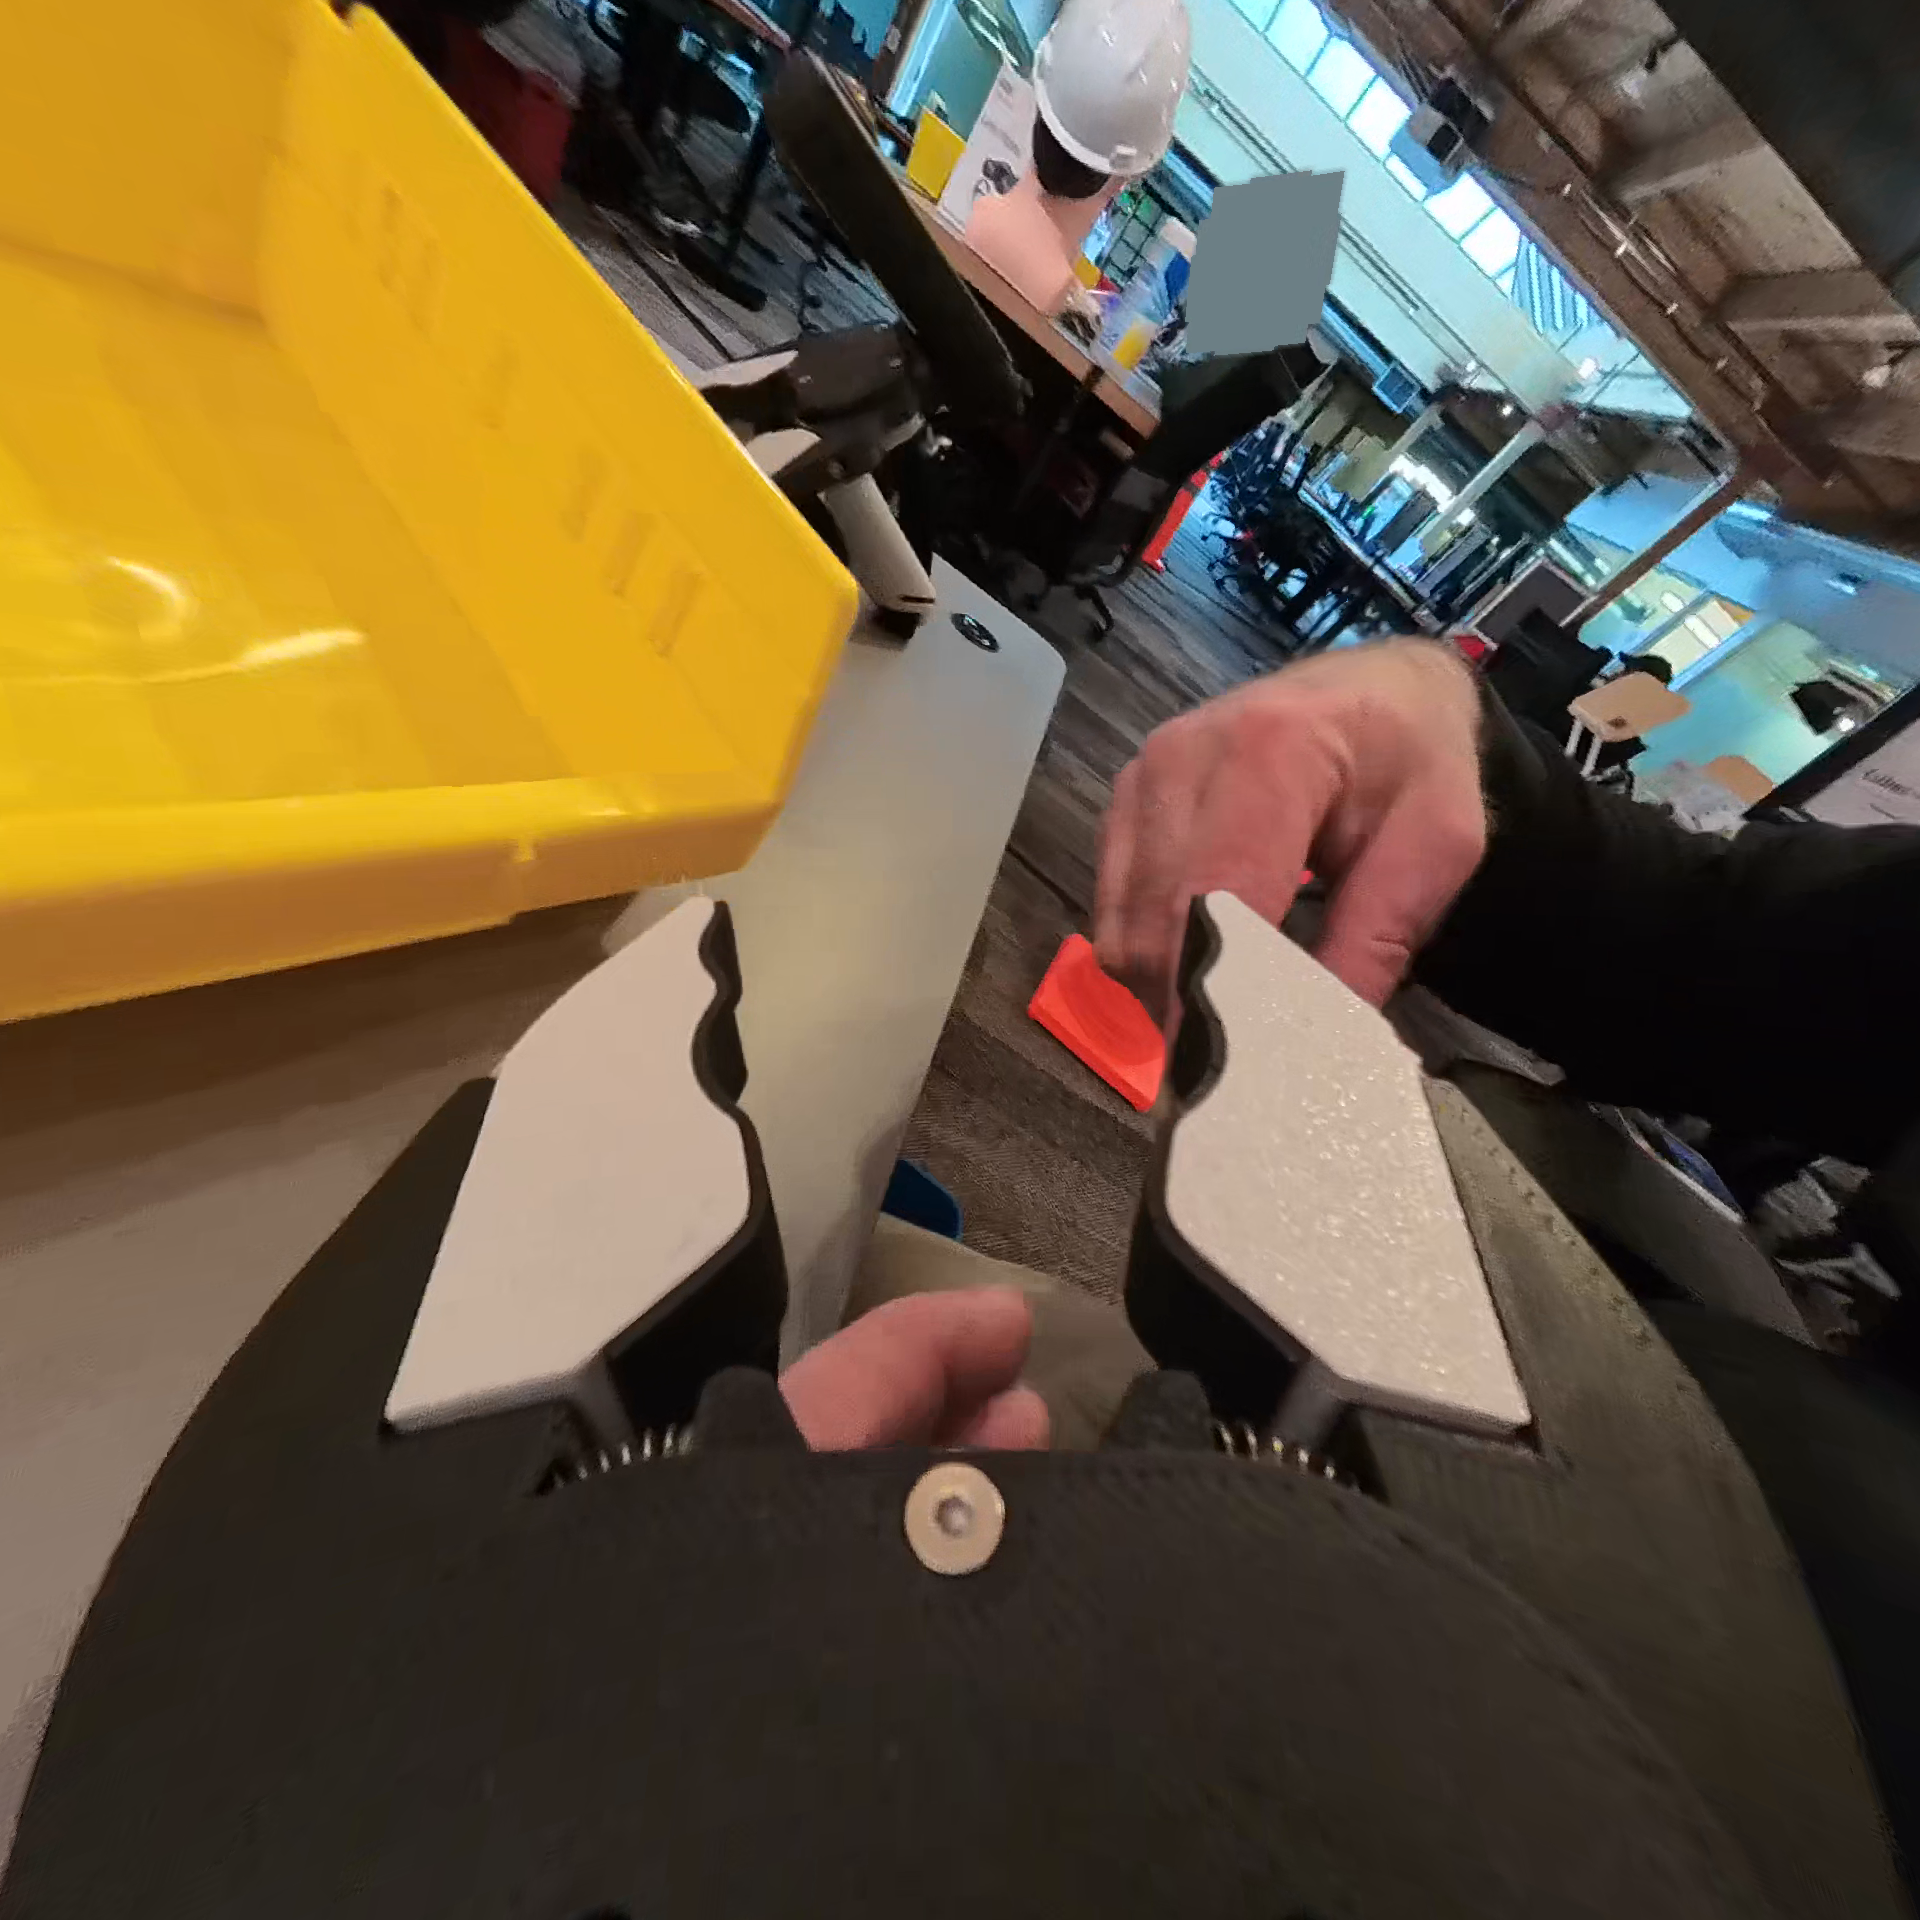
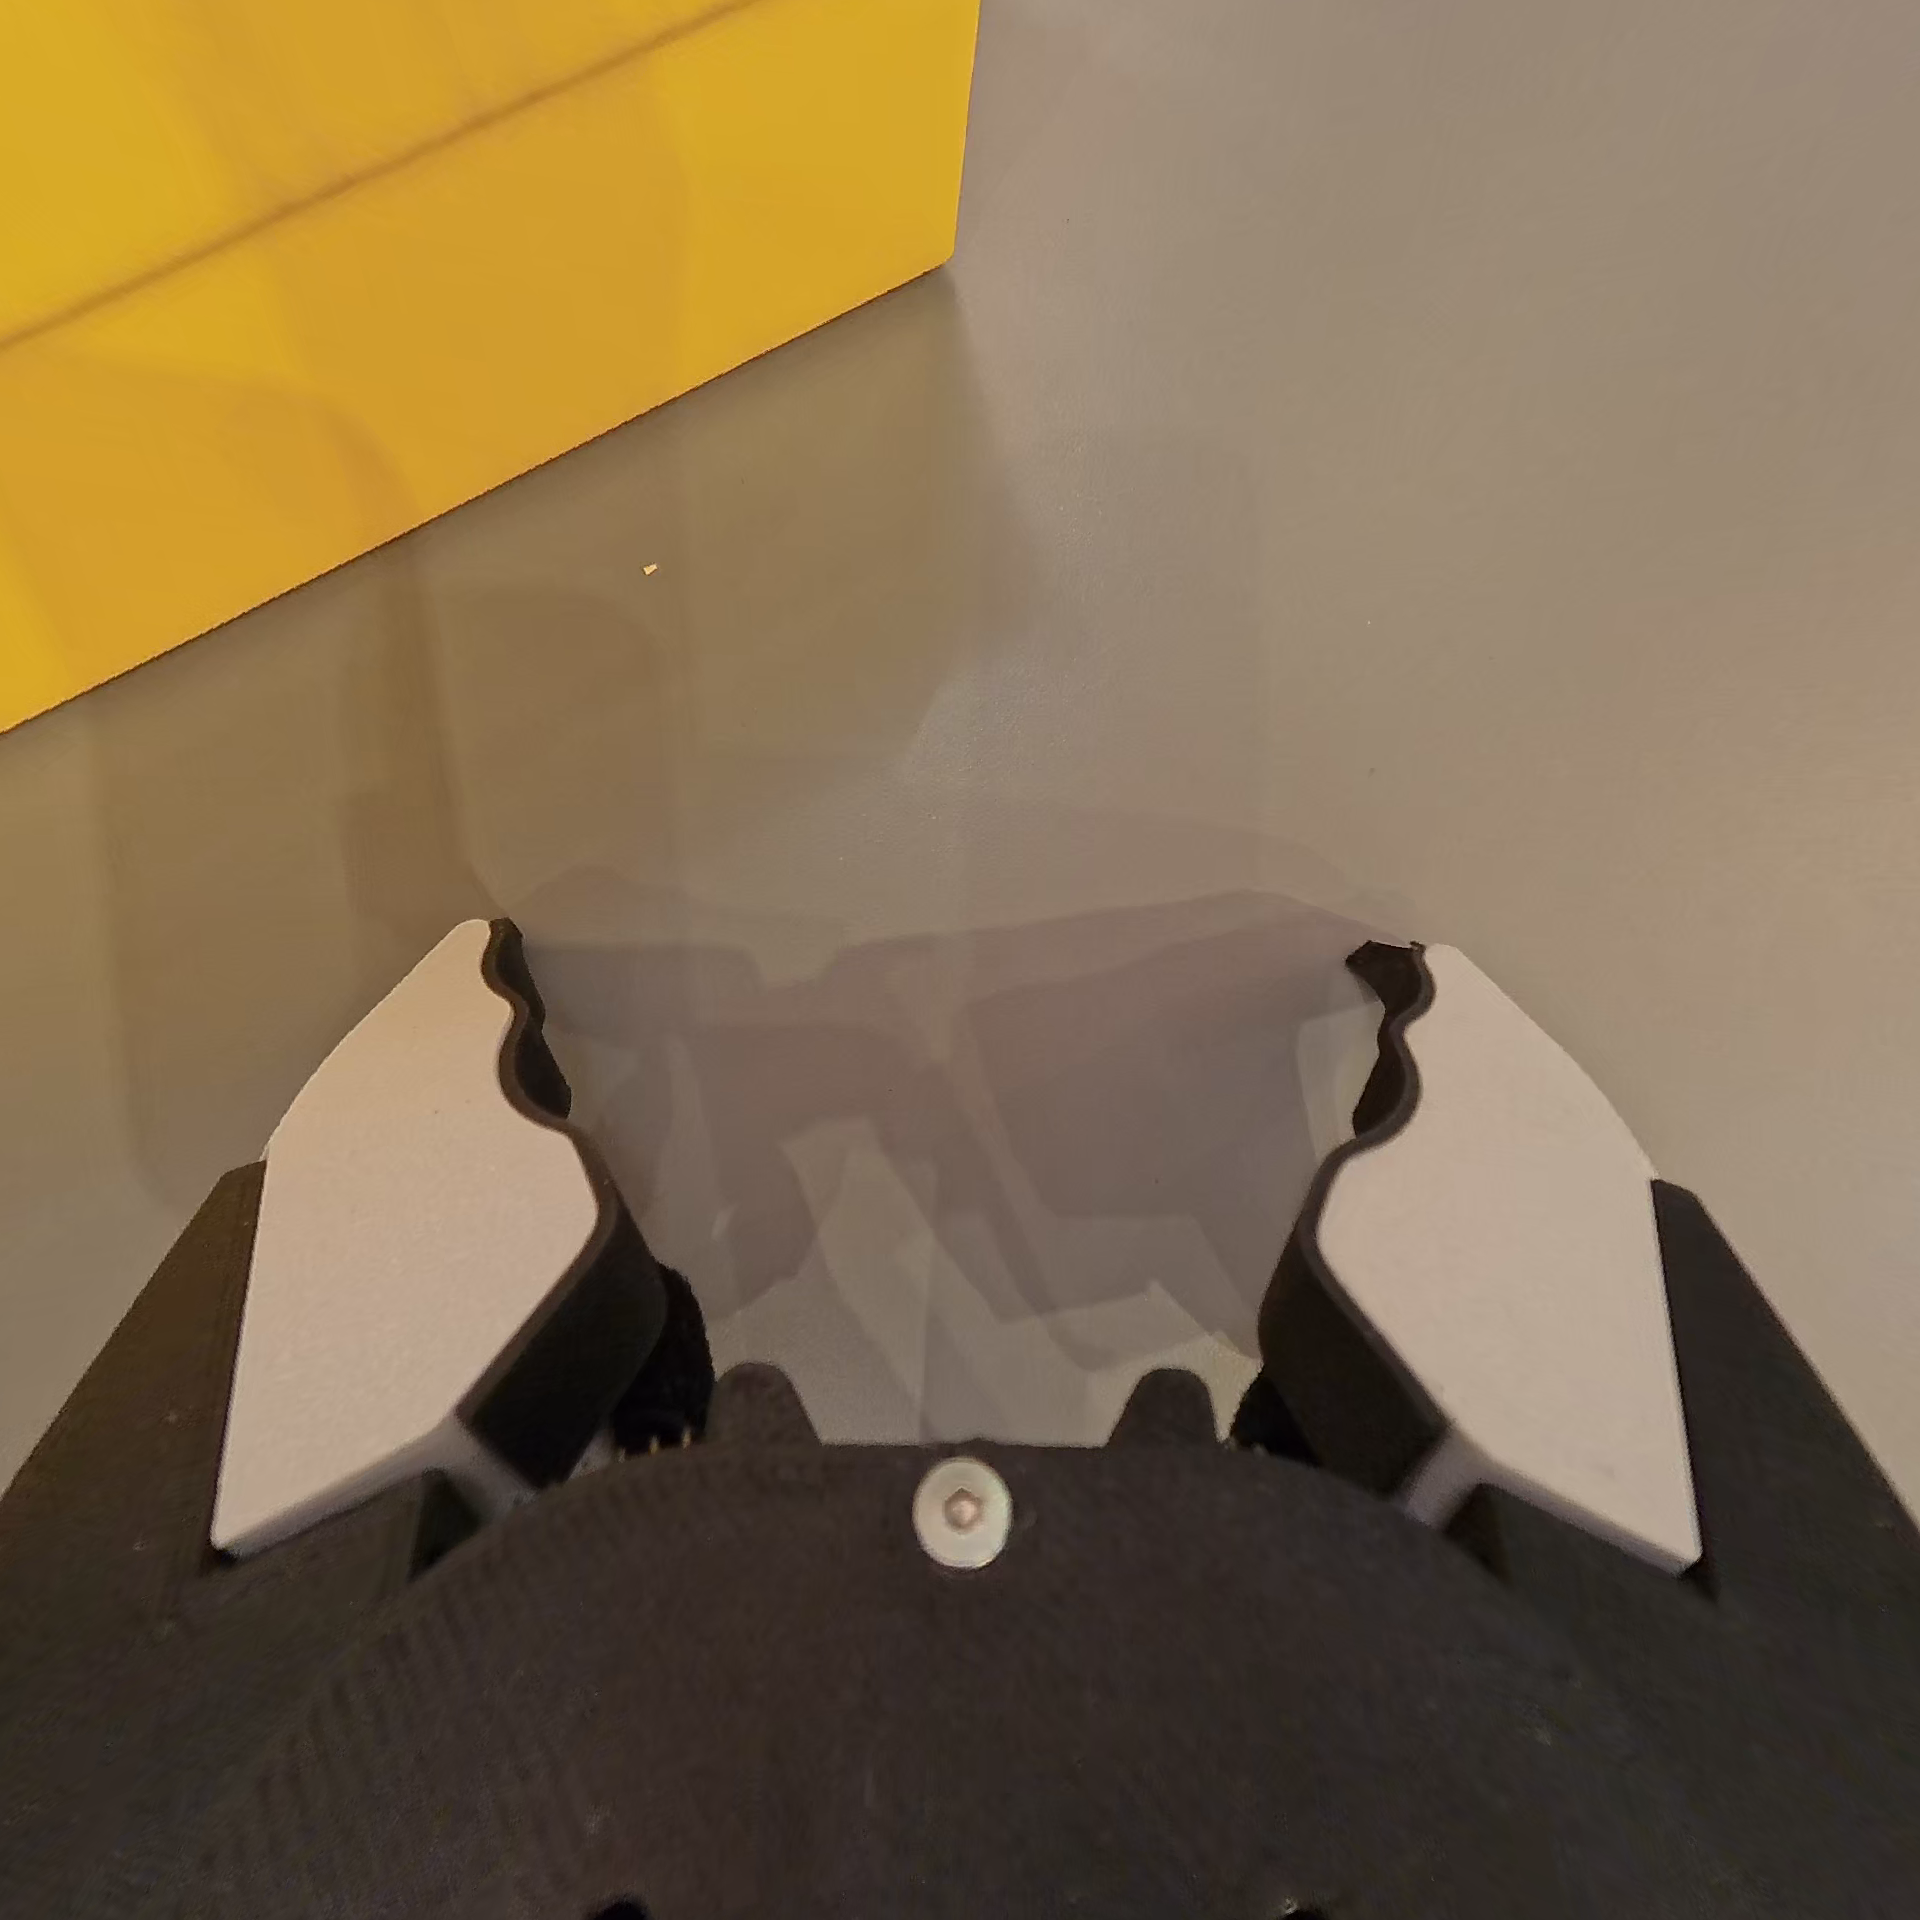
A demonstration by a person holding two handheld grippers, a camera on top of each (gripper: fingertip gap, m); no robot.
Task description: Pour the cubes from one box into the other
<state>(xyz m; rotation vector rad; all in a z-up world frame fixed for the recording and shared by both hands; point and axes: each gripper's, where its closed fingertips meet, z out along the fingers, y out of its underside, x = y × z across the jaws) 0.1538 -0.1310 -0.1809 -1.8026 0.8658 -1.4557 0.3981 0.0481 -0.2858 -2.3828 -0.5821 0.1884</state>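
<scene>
One glossy yellow box point(image 1: 364, 499), one red cube point(image 1: 1101, 1023) on the floor
Left gripper point(image 1: 961, 935) and right gripper point(image 2: 956, 945) both gape empty; a hand point(image 1: 1299, 800) reaches the cube at 3 o'clock.

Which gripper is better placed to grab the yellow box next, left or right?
Probably the right gripper: it is open, facing the yellow box across bare table. The left gripper is open too, but points past the table edge toward a hand by a red piece.

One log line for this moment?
left tool: open, empty | right tool: open, empty | yellow box: on table | bare hand: touching red piece
</scene>
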